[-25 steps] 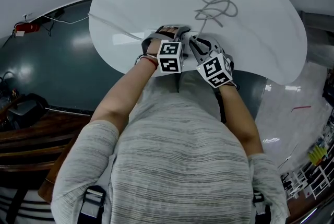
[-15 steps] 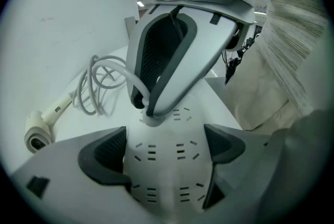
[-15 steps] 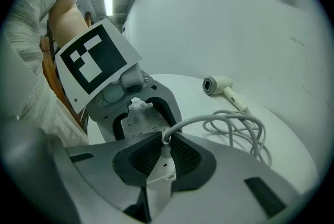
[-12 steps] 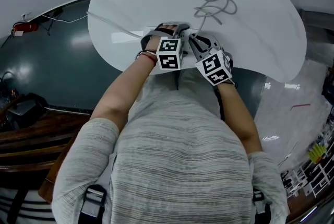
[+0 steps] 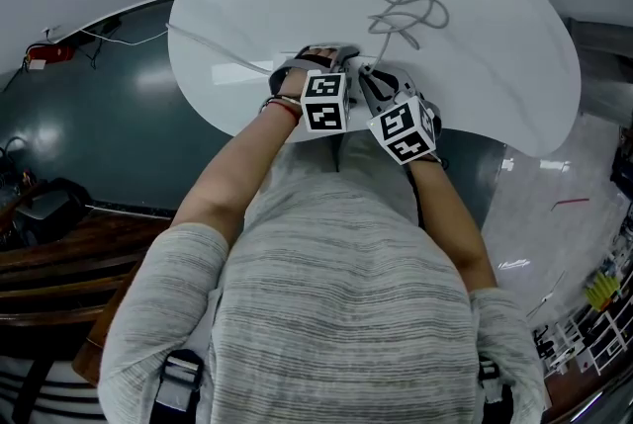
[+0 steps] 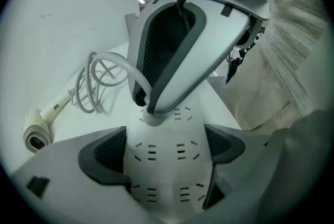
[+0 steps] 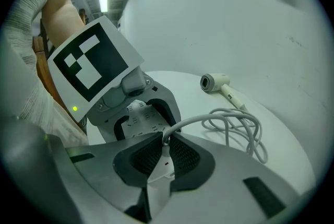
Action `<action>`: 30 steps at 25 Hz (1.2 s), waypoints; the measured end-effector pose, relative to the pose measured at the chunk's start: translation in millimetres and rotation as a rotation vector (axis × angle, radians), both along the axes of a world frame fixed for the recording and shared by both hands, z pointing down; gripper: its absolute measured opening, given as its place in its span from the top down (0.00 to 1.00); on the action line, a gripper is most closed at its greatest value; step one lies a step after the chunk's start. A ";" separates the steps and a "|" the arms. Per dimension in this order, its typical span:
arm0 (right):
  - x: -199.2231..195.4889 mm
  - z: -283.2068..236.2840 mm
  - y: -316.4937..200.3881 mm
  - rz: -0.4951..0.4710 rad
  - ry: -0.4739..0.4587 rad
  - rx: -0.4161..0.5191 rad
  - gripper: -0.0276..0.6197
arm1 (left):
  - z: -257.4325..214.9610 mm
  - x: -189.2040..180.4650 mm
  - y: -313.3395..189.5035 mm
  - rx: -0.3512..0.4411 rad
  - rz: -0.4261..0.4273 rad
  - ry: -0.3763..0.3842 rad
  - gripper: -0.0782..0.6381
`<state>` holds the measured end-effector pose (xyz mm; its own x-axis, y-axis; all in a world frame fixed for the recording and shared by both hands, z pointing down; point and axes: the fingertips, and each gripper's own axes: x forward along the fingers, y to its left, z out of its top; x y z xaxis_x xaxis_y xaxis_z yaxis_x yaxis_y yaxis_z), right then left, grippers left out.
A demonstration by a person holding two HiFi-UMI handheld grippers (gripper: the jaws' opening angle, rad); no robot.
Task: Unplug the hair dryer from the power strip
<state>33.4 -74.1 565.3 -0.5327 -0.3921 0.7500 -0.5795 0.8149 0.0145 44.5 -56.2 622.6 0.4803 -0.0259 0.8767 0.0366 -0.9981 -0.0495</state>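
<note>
I have the left gripper (image 6: 167,151) set over the strip (image 6: 164,184), its jaws spread wide and pressed against the strip's two long sides, so it is clamped across its width. The dark pads (image 6: 107,157) sit tight on the white casing, with rows of socket slots showing between them. My right gripper (image 7: 163,147) comes in from the opposite side, and its jaws are closed on the plug (image 6: 151,117). In the left gripper view the plug's base meets the face of the strip at its far end, and I see no gap there. The grey cord (image 7: 199,117) rises out from between the right jaws, arcs over and drops into a loose coil on the white round table (image 5: 495,66). From the coil it runs on to the dryer (image 7: 215,82), which lies on its side at the far edge of the table, well apart from both grippers. In the head view the two marker cubes sit just beside each other at the near edge of the table.
</note>
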 end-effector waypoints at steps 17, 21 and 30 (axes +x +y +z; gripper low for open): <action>0.6 -2.3 -6.4 0.066 -0.022 -0.061 0.87 | 0.6 -0.1 -0.2 -0.002 -0.006 0.004 0.24; 1.3 -3.6 3.4 0.051 0.030 -0.023 0.87 | 0.3 1.0 2.6 0.002 0.004 0.002 0.24; 2.4 -3.7 -6.3 0.096 -0.010 -0.093 0.87 | 0.4 1.8 1.1 0.000 -0.002 0.005 0.24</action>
<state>35.8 -80.5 561.6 -0.5036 -0.3706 0.7804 -0.6542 0.7536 -0.0643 46.4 -55.1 623.0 0.4843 -0.0272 0.8745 0.0344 -0.9982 -0.0500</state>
